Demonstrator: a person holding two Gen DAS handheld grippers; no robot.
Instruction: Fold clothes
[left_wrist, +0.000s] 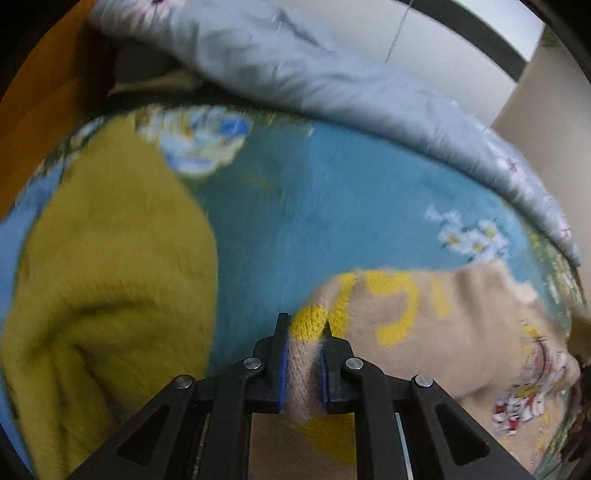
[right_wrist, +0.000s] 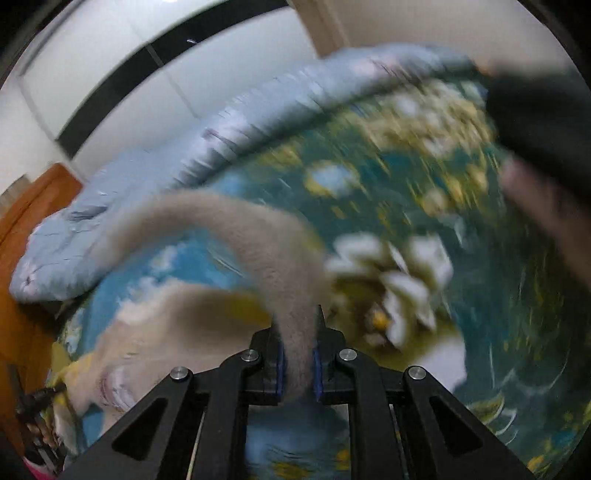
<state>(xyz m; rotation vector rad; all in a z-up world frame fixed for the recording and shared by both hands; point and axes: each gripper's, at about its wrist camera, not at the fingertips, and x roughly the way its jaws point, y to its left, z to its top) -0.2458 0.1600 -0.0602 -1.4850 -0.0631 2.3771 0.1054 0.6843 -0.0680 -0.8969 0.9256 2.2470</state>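
Observation:
A beige knit sweater (left_wrist: 436, 332) with yellow letters and a cartoon print lies on a blue floral bedspread (left_wrist: 332, 206). My left gripper (left_wrist: 304, 328) is shut on a beige and yellow edge of the sweater. In the right wrist view my right gripper (right_wrist: 298, 321) is shut on another beige part of the sweater (right_wrist: 236, 229), which arcs up and off to the left, blurred. A yellow-green knit garment (left_wrist: 110, 288) lies to the left on the bedspread.
A pale blue quilt (left_wrist: 295, 70) is bunched along the far side of the bed, also in the right wrist view (right_wrist: 155, 177). A wooden bed frame (right_wrist: 33, 206) is at left. A blurred dark sleeve and hand (right_wrist: 546, 155) are at the right.

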